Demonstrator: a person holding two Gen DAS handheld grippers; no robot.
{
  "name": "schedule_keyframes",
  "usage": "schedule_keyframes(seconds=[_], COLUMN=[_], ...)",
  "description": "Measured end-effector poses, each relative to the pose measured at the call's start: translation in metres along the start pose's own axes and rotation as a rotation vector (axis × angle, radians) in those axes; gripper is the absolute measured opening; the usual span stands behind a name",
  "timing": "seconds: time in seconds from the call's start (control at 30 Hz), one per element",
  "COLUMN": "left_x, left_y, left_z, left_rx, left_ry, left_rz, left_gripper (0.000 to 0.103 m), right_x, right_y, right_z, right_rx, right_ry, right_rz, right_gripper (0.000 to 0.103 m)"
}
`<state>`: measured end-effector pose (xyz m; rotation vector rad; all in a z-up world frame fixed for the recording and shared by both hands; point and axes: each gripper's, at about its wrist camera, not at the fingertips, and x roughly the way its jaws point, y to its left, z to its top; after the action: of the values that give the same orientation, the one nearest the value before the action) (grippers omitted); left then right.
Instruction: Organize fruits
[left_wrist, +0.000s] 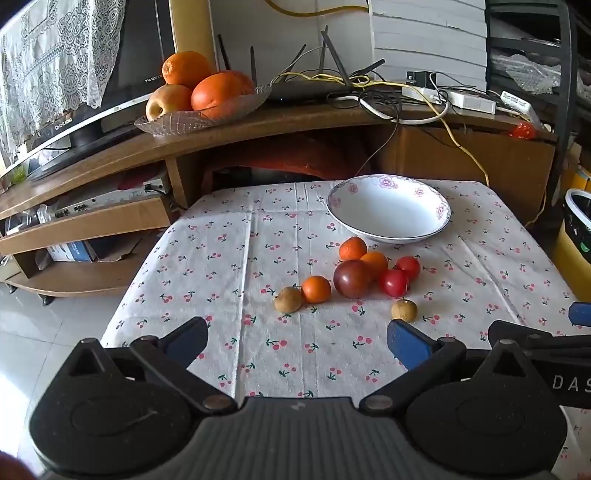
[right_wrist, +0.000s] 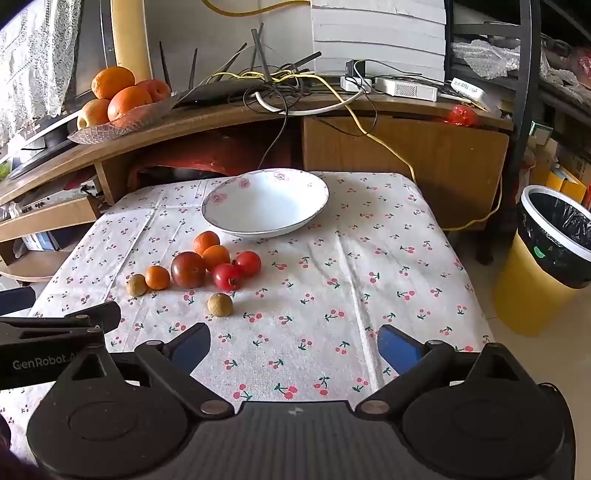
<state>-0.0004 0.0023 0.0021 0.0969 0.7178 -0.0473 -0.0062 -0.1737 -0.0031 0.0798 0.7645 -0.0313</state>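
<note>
A white bowl (left_wrist: 388, 208) (right_wrist: 265, 202) with pink flowers on its rim stands empty at the back of the cherry-print tablecloth (left_wrist: 229, 258) (right_wrist: 369, 280). In front of it lie several small fruits: a dark plum (left_wrist: 352, 278) (right_wrist: 188, 270), small oranges (left_wrist: 316, 289) (right_wrist: 157, 277), red tomatoes (left_wrist: 394, 282) (right_wrist: 226, 276) and two brown longans (left_wrist: 404, 310) (right_wrist: 220, 304). My left gripper (left_wrist: 297, 341) is open, just short of the fruits. My right gripper (right_wrist: 294, 345) is open too, with the fruits to its front left. Neither holds anything.
A wooden TV stand (left_wrist: 258, 125) behind the table carries a glass dish of large oranges and apples (left_wrist: 199, 92) (right_wrist: 122, 99), a router and cables. A yellow bin (right_wrist: 546, 258) with a black liner stands right of the table. Tiled floor lies to the left.
</note>
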Motion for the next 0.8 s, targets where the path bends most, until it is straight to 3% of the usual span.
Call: schedule_keyframes(seconds=[0.8], left_x=[0.0001], left_y=[0.0022], left_z=[-0.0049], left_rx=[-0.024], left_ry=[0.008], left_rz=[-0.008], left_gripper=[0.103], right_x=[-0.0014], right_y=[0.0032], right_z=[-0.0006], right_rx=[-0.011], right_ry=[-0.011], right_rz=[0.028], right_gripper=[0.089])
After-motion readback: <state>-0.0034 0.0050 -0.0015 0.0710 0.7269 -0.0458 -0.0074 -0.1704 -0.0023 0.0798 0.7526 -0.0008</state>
